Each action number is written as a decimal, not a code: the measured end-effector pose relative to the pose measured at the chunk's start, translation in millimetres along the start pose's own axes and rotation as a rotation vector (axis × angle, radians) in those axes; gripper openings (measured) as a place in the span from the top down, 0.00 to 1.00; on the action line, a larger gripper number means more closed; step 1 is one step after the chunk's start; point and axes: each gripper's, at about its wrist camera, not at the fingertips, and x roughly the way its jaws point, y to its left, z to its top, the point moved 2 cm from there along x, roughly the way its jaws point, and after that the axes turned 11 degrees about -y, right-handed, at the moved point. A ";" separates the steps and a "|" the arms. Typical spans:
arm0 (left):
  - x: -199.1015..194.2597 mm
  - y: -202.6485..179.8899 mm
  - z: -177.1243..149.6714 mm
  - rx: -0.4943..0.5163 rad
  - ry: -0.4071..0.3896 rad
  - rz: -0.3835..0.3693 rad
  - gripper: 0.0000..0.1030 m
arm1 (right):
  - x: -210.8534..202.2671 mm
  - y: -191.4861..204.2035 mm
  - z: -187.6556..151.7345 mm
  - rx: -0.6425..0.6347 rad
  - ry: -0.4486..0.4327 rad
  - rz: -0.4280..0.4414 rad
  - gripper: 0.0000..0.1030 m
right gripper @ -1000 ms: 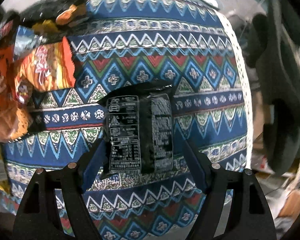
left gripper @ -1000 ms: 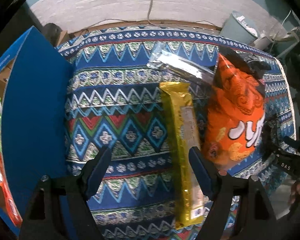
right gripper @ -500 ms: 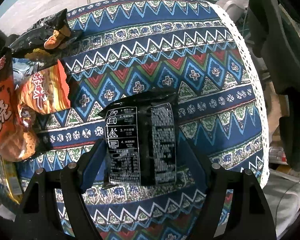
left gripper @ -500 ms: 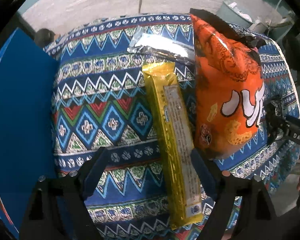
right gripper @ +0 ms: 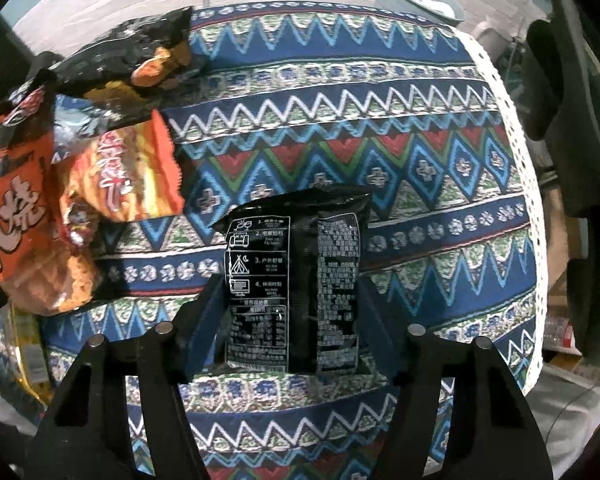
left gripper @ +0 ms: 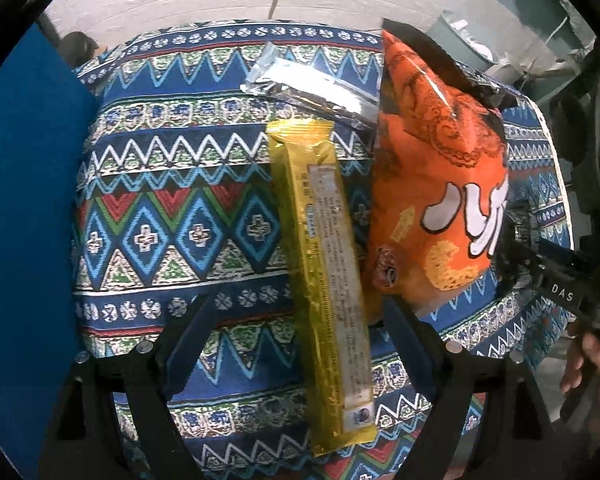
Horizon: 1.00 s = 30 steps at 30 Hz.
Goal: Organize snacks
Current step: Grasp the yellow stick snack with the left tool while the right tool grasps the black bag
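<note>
In the left wrist view a long yellow snack packet (left gripper: 324, 240) lies lengthwise on the patterned tablecloth (left gripper: 172, 208). My left gripper (left gripper: 296, 304) hangs open over its near half, the packet closer to the right finger. A big orange chip bag (left gripper: 440, 184) leans against the packet's right side. In the right wrist view my right gripper (right gripper: 288, 292) points down over a black snack packet (right gripper: 296, 280) lying printed side up. Its jaws are closing and both pads meet the packet's long sides.
A silver packet (left gripper: 312, 84) lies behind the yellow one. A blue box flap (left gripper: 28, 200) stands at the left. A red-orange packet (right gripper: 128, 176) and a black chip bag (right gripper: 140, 56) lie left of the black packet. The cloth's white edge (right gripper: 516, 168) runs at the right.
The right jaws have closed in onto the black packet's sides. The left gripper has opened slightly and shifted so the yellow packet sits further between its fingers. The orange bag now stands taller.
</note>
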 end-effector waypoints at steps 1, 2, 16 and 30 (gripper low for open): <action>1.1 -1.8 -0.9 0.006 0.000 -0.003 0.16 | 0.1 2.1 -0.3 -0.006 -0.002 0.006 0.39; 2.1 -5.0 -5.6 0.013 0.002 -0.003 0.16 | -0.2 5.2 -1.7 -0.013 -0.003 0.013 0.39; 9.8 8.9 -17.3 0.047 0.008 0.128 0.16 | -10.9 31.6 -7.1 -0.043 -0.008 0.021 0.39; 36.7 -19.1 2.8 0.104 -0.010 0.133 0.36 | 12.3 23.8 -13.7 -0.017 -0.013 0.013 0.37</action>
